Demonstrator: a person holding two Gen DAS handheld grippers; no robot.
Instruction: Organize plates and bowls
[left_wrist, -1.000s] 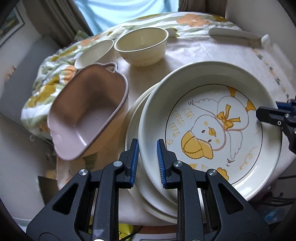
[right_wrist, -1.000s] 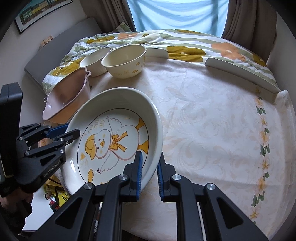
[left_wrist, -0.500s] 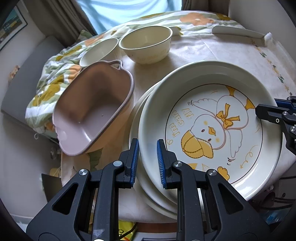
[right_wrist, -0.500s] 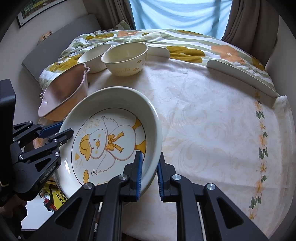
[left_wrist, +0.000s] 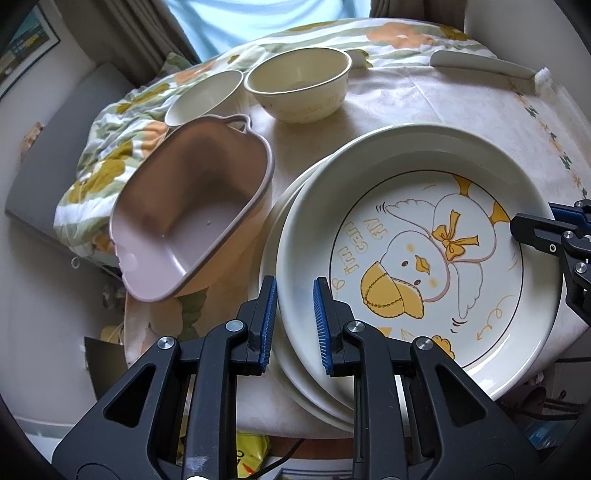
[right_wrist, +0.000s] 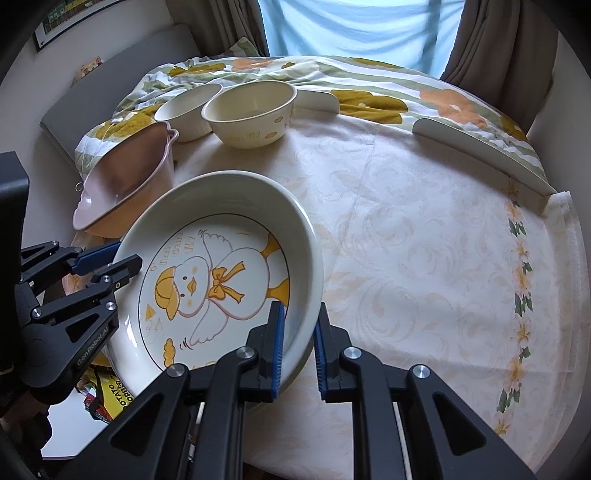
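Plate: duck plate (left_wrist: 424, 236) pinched by my left gripper (left_wrist: 294, 325) at 7 o'clock (rim between pads).
Right gripper (right_wrist: 298, 341): clamps its rim at 3 o'clock.

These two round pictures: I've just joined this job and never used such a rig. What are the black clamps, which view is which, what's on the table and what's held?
There is no robot arm here. A person holds a two-finger clamp in each hand, and each clamp carries a fisheye camera that looks along its fingers.

The left wrist view shows the left gripper shut on the near rim of the duck plate; the right gripper reaches in at that picture's right edge. The right wrist view shows the right gripper shut on the opposite rim, with the left gripper at its left edge. So both hold one plate.

Under it lies a plain plate. On the tablecloth beside them sits a tilted pink tub, and farther back two cream bowls, one larger, one smaller.
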